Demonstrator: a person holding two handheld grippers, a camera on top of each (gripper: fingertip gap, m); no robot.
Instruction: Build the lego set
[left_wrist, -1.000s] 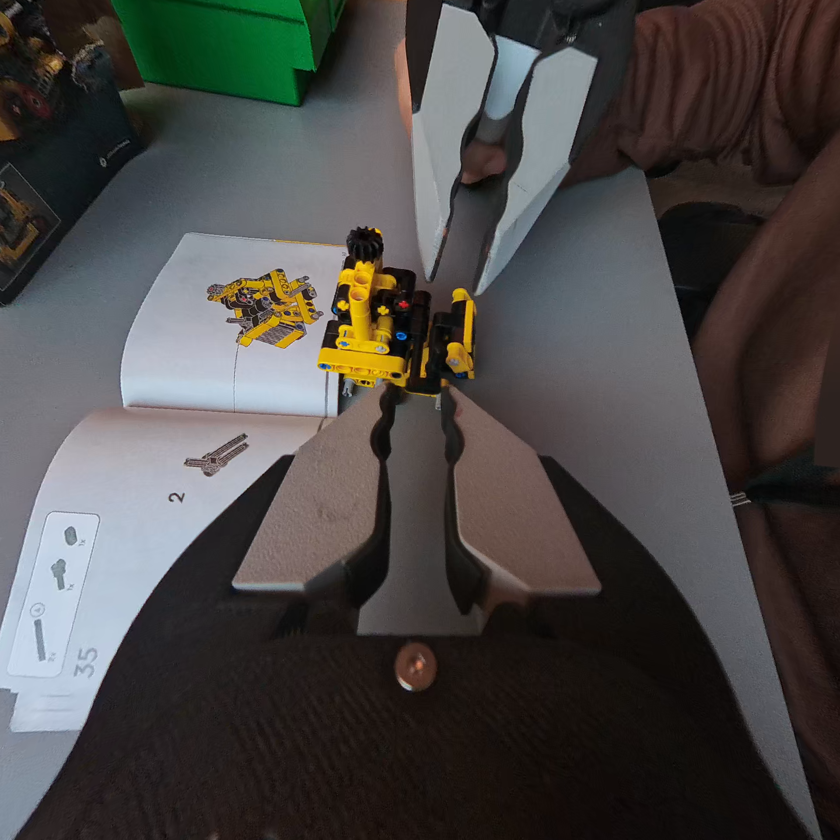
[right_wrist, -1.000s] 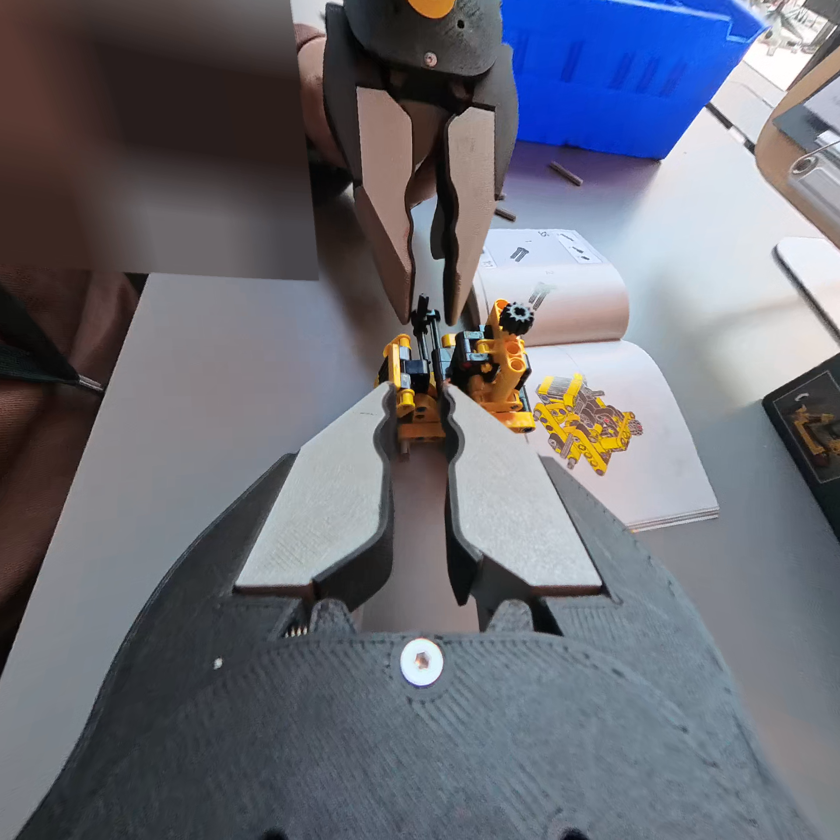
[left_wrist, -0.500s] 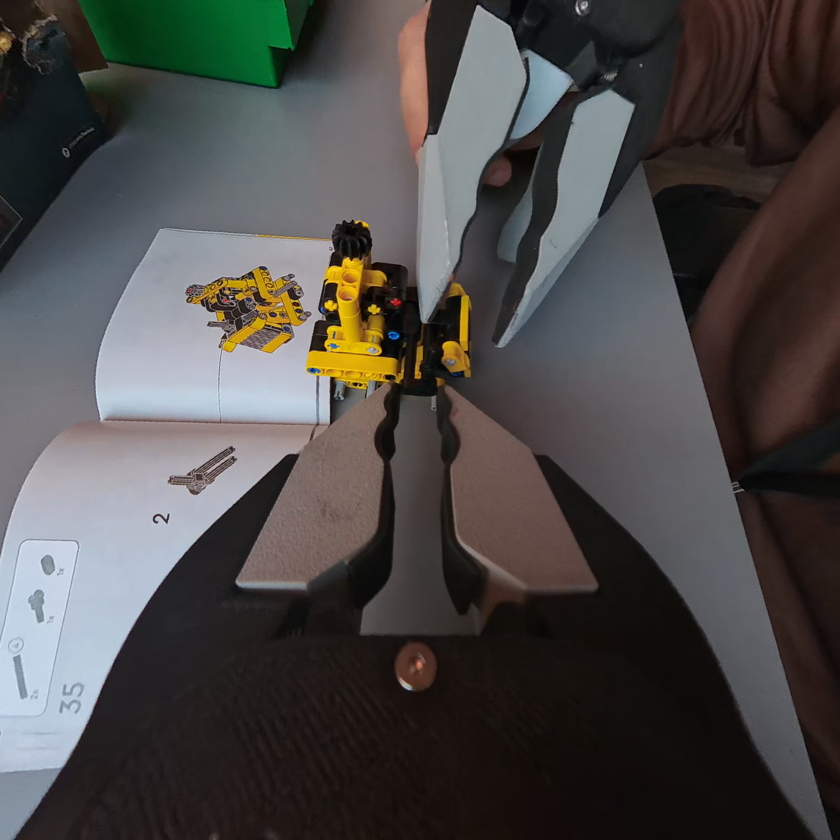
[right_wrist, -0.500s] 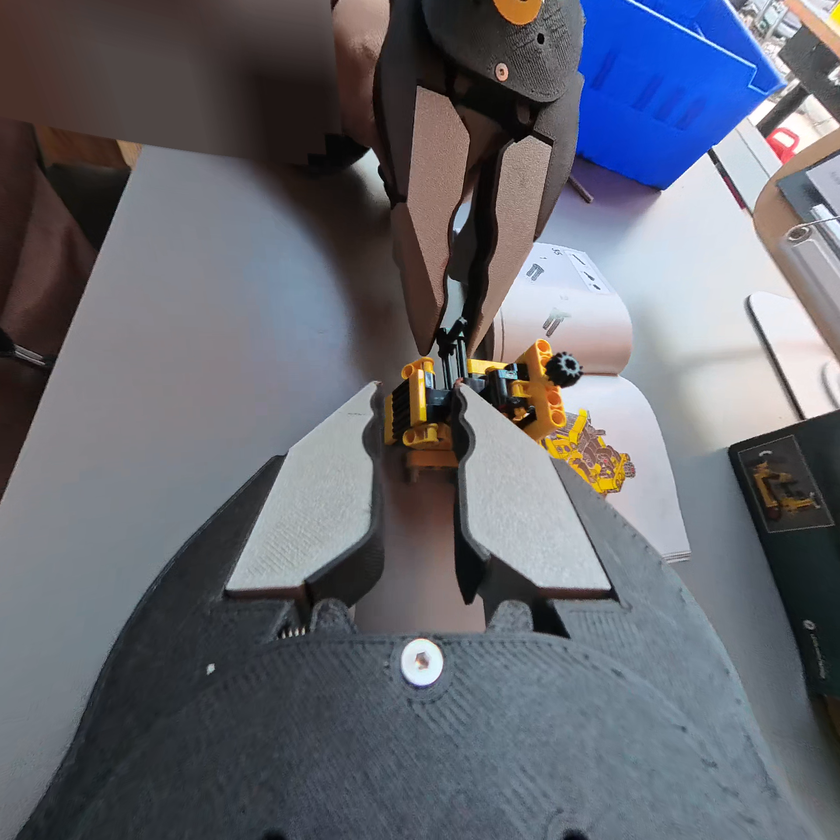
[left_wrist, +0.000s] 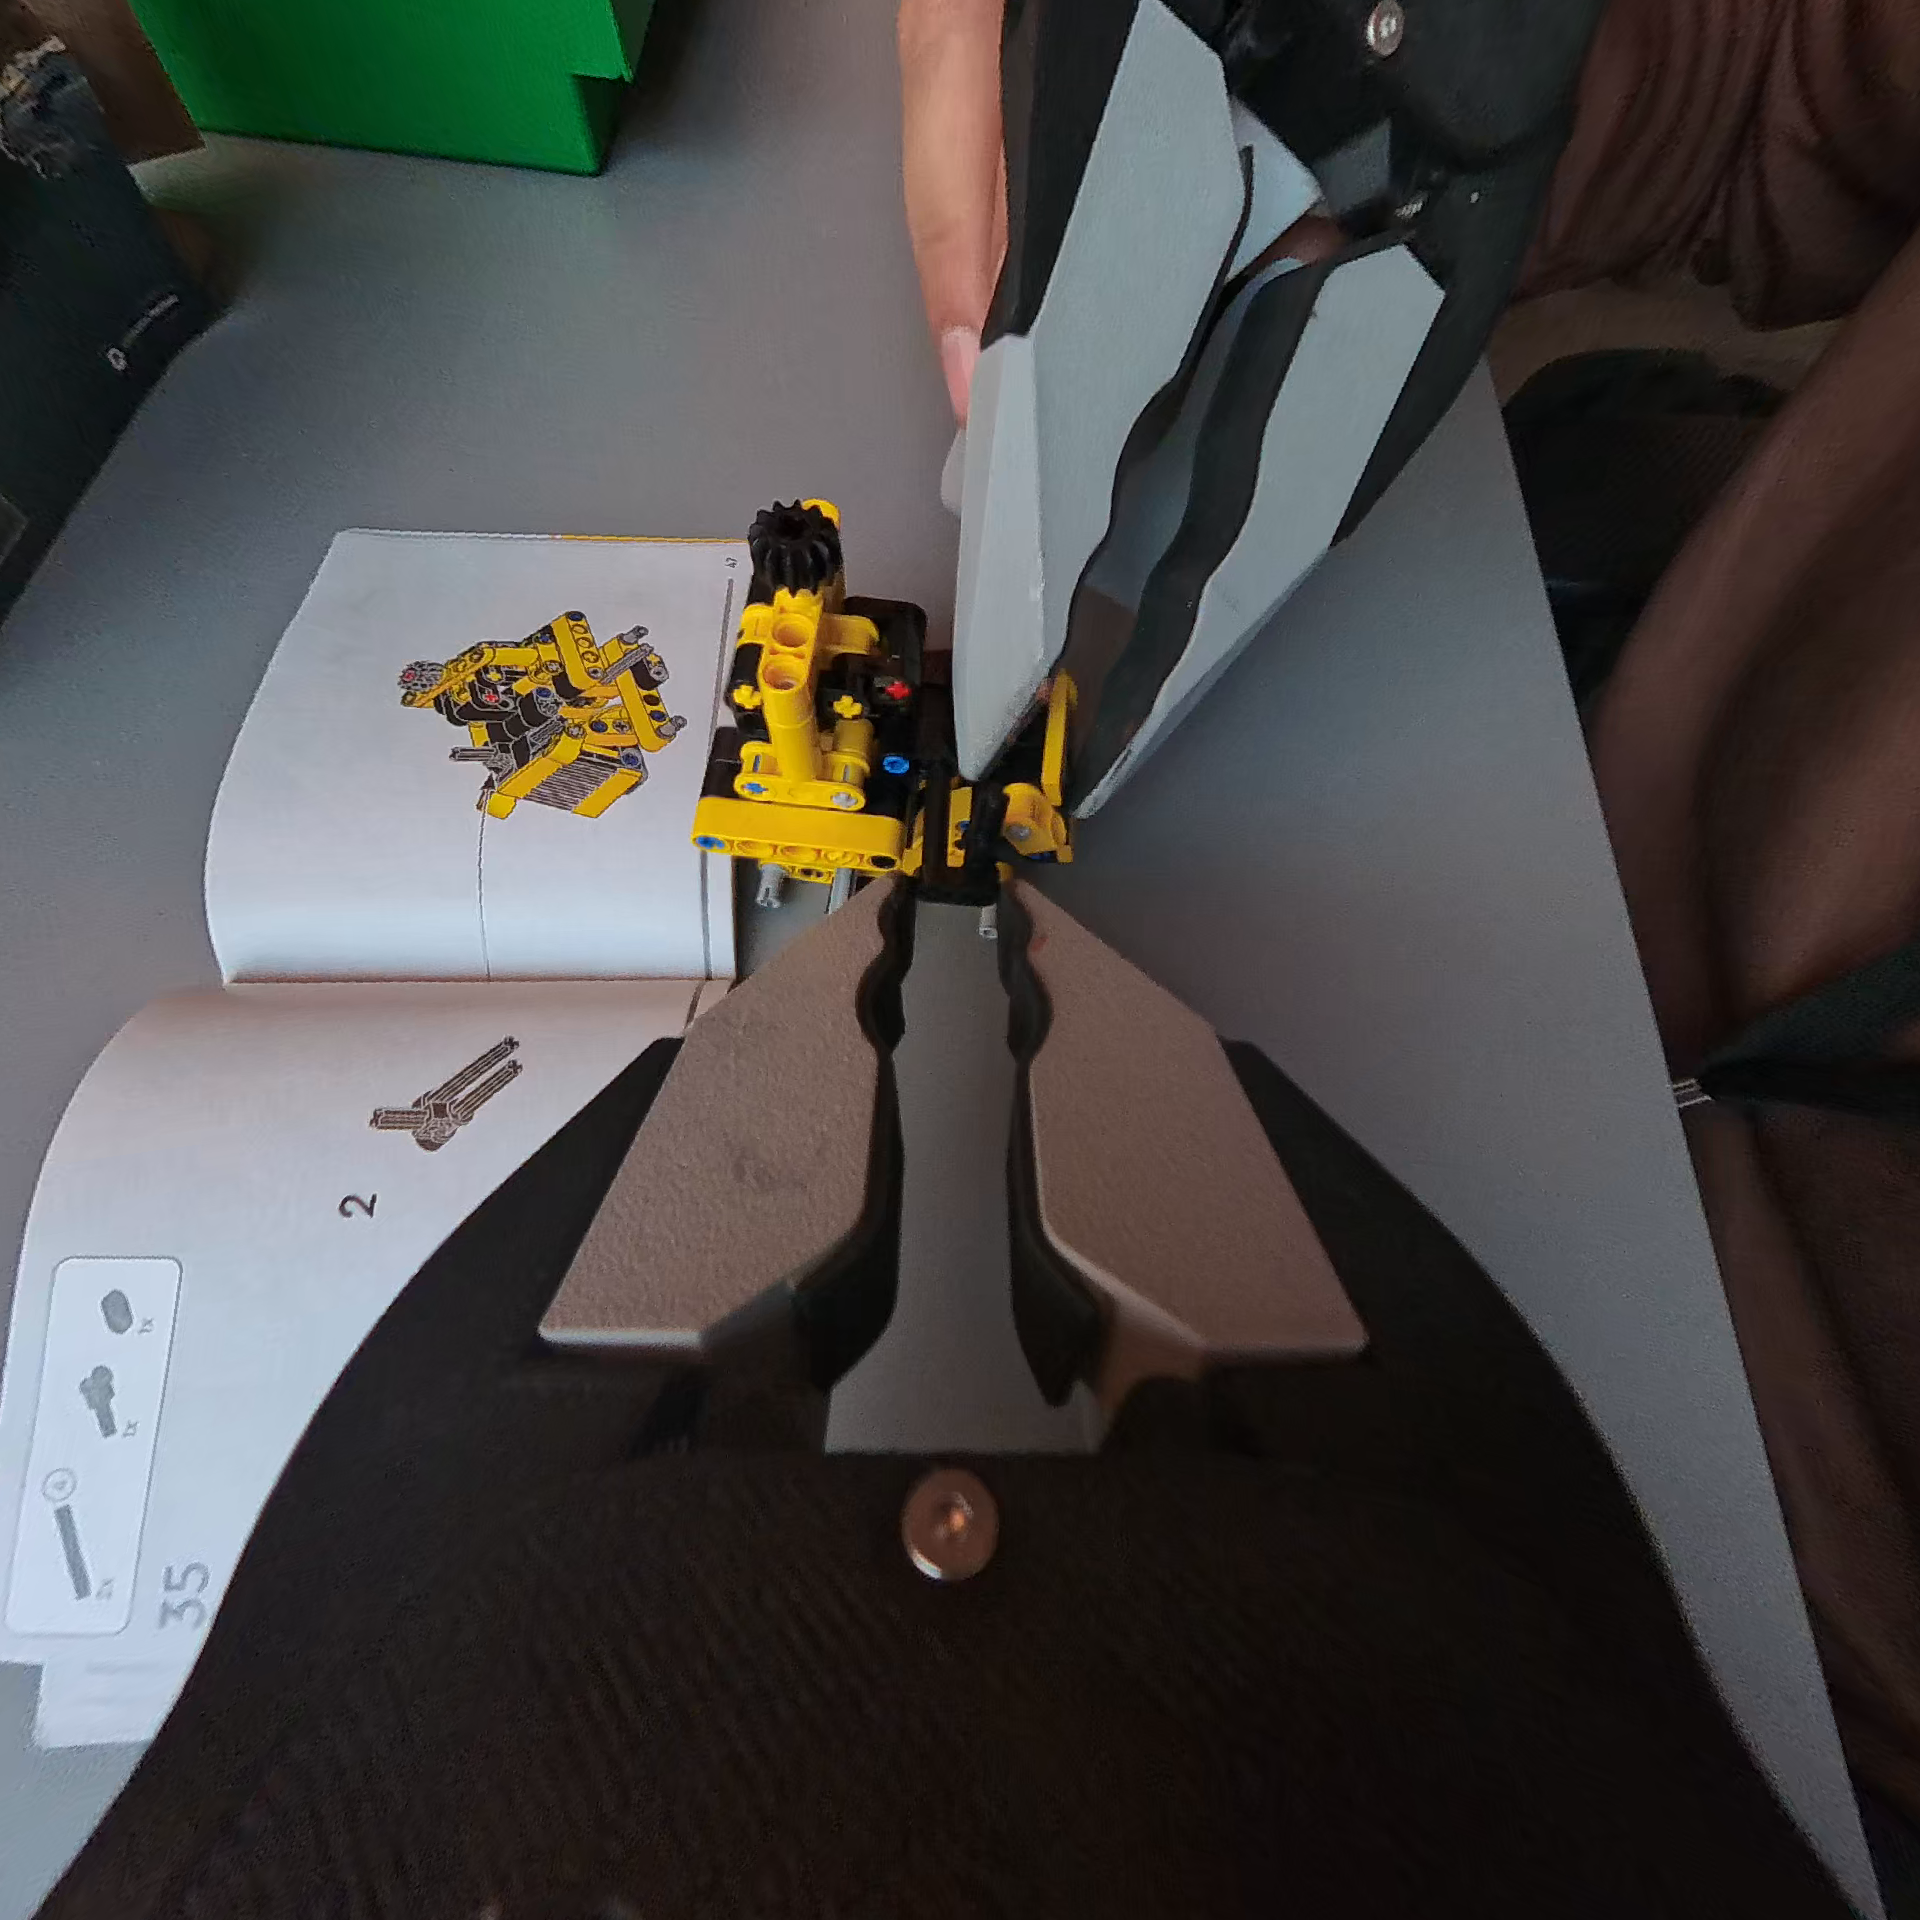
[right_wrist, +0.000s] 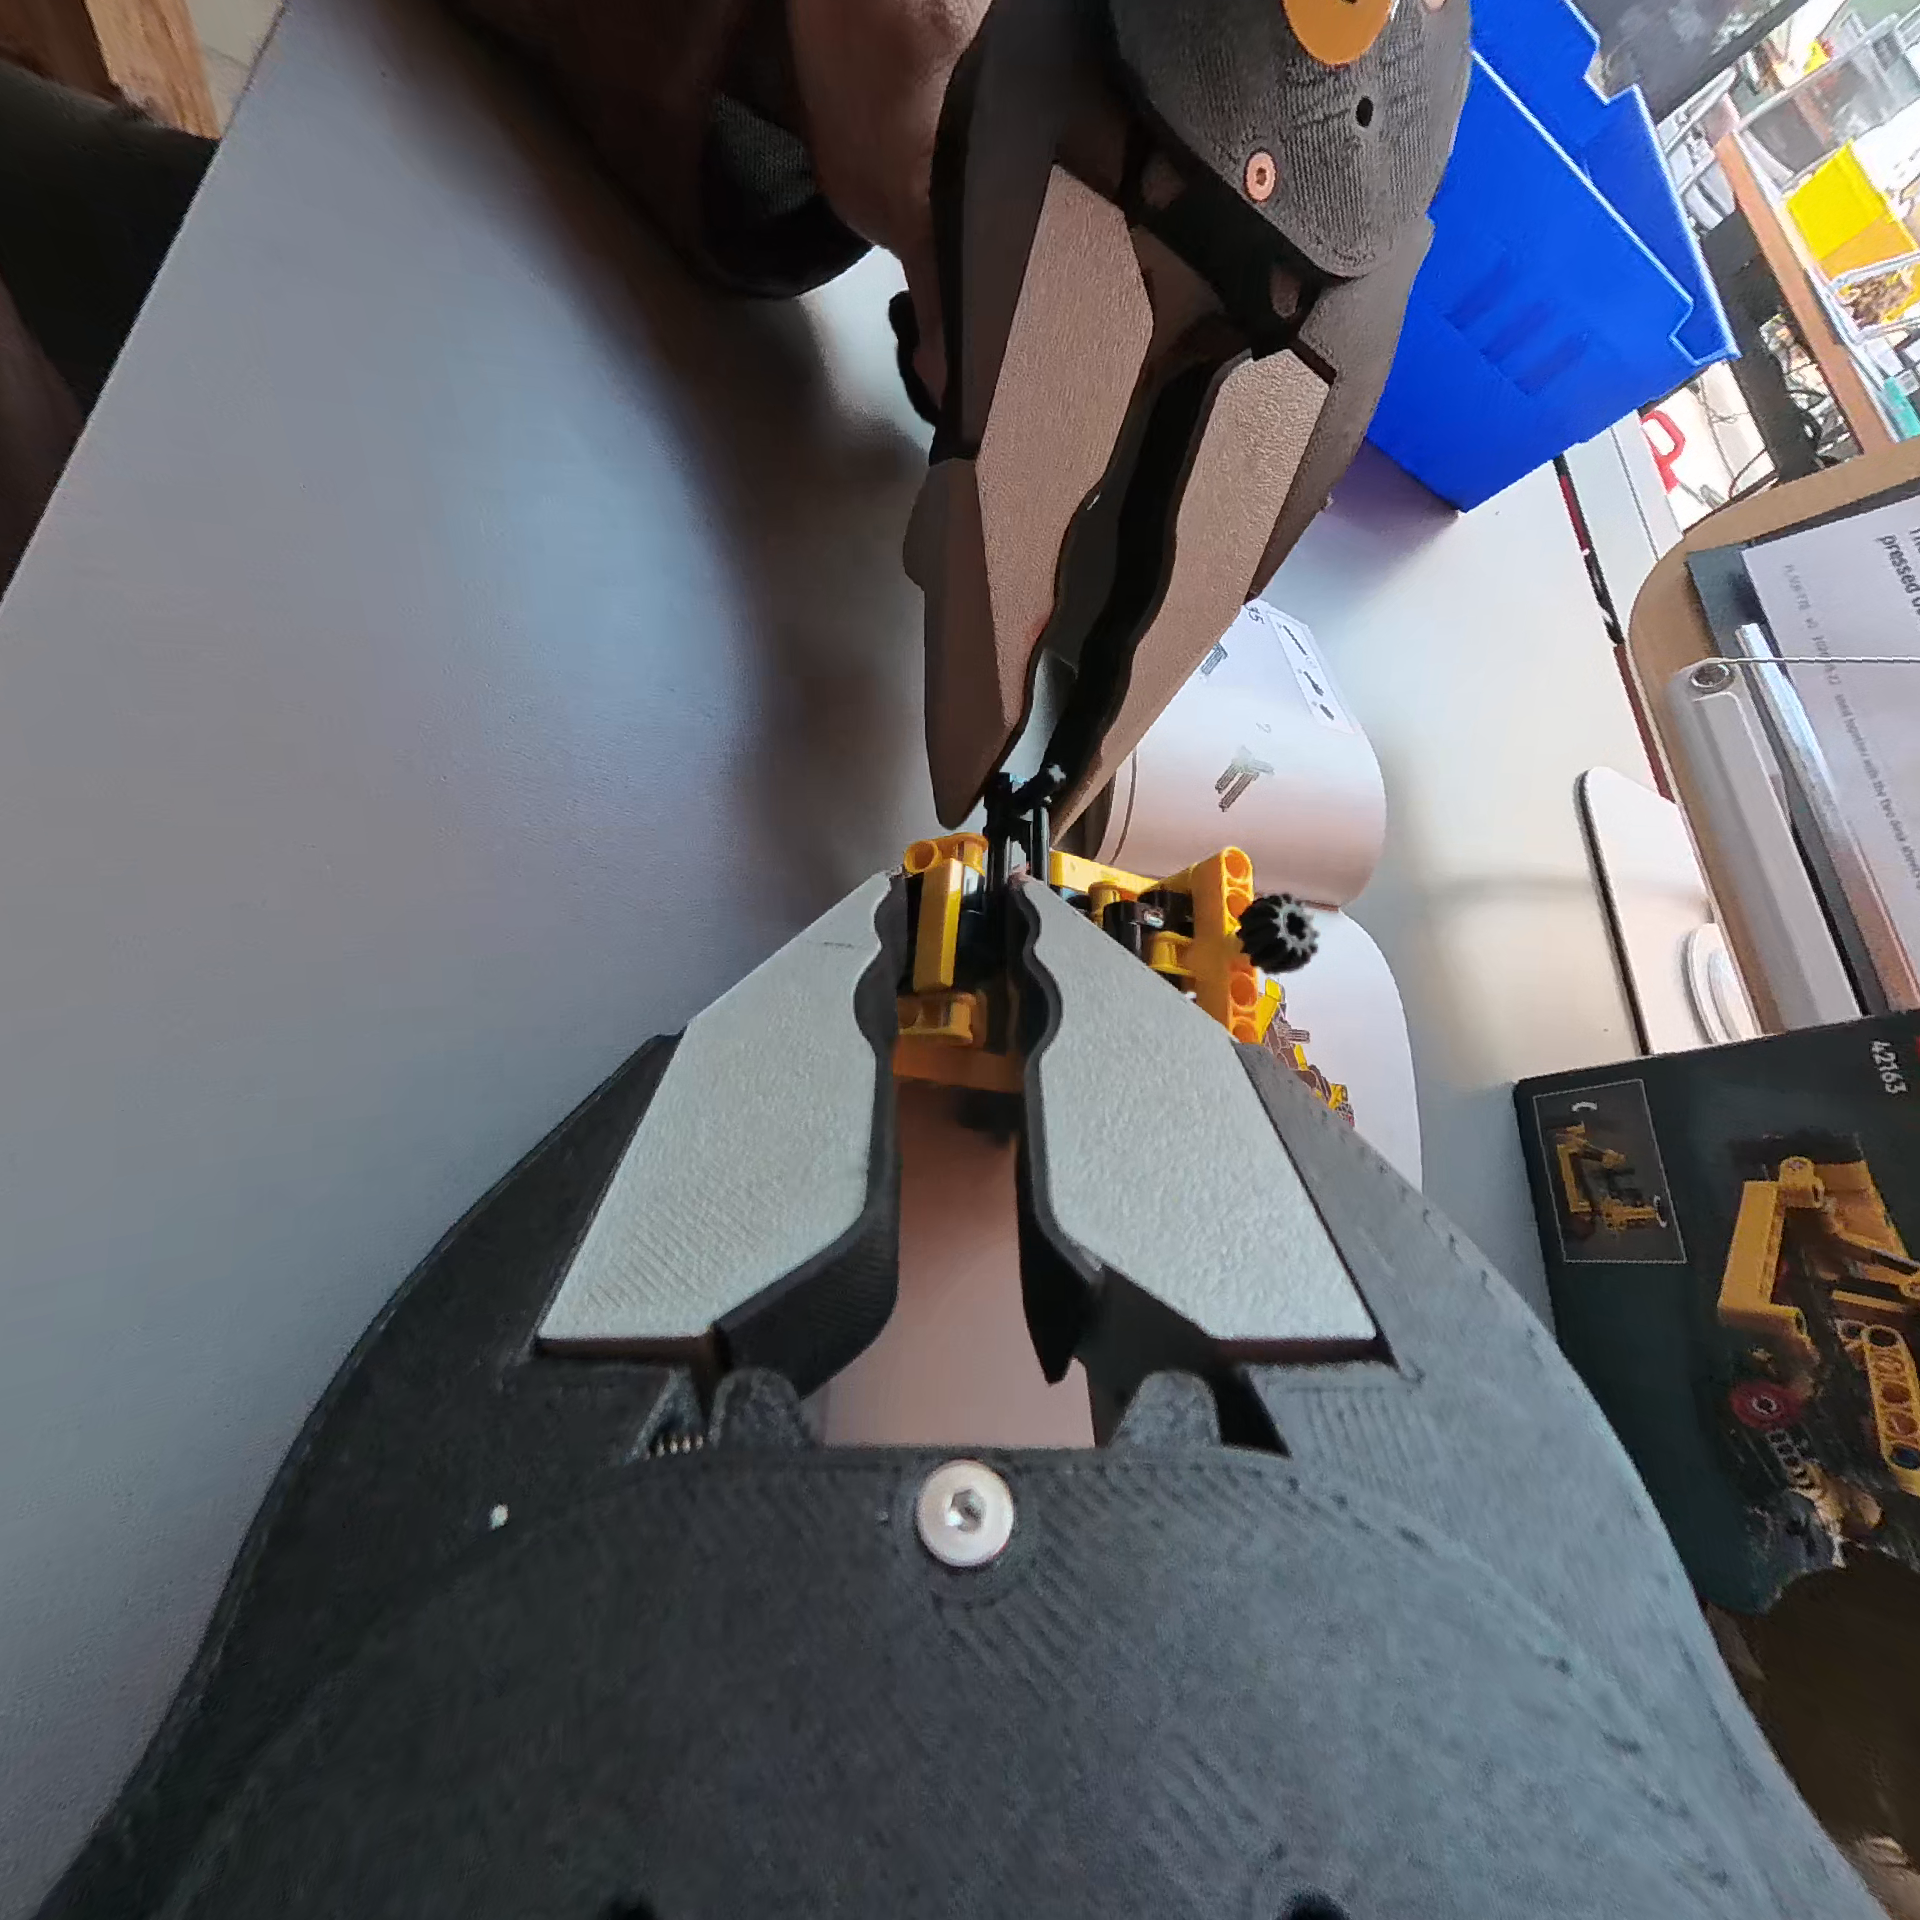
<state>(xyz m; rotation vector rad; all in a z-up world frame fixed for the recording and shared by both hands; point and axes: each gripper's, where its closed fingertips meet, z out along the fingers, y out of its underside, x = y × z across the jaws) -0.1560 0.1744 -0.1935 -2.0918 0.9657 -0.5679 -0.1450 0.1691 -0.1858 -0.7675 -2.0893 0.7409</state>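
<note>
Step in hand: I judge I am seating a small black piece (right_wrist: 1023, 805) into the half-built yellow and black model (left_wrist: 831, 748), near its end farthest from the black gear (left_wrist: 795, 535).

Model: it sits on the grey table (left_wrist: 1299, 987), just beside the open instruction booklet (left_wrist: 416, 831), its gear end over the page edge.

Left gripper (left_wrist: 951, 894): I hold it low at the near side of the model, tips narrowly apart. In the right wrist view its tips pinch the thin black piece that stands up from the model, so I call it closed on that piece.

Right gripper (right_wrist: 961, 935): its fingers straddle the yellow end block of the model and press its sides; I read that as gripping the model to steady it.

Progress: early to middle, judging by the finished machine on the dark box (right_wrist: 1766, 1299) beside the booklet.

Next move: push the black piece straight down while the right gripper keeps the model from sliding, then loosen the left.

Risk: a tilted push could pop the piece sideways or tip the model.

Nearby: a green bin (left_wrist: 416, 73) and a blue bin (right_wrist: 1527, 291) stand well apart.
</note>
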